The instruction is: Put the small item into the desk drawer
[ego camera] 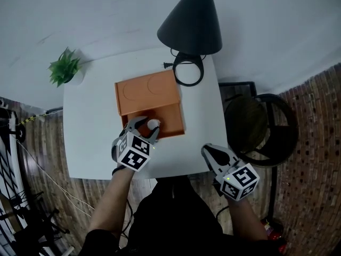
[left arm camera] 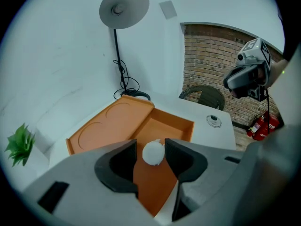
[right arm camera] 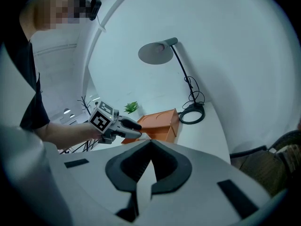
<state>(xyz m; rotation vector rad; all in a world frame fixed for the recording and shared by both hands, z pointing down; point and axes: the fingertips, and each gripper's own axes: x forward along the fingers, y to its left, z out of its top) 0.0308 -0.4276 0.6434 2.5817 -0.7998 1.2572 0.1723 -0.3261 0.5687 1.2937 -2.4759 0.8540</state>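
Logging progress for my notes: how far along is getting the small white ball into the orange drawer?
Done: the orange drawer stands open, and the white ball is off the table. In hand: the left gripper grips the ball between its jaws, right over the open drawer. Left: letting the ball go inside; it is not yet released. The right gripper is shut, empty, at the table's near edge.

Matt orange plastic for the drawer box [ego camera: 146, 92]; smooth white tabletop [ego camera: 90, 135] beneath it; dark matt lamp shade [ego camera: 192, 23] behind it; rough brick floor [ego camera: 314, 143] to its right.
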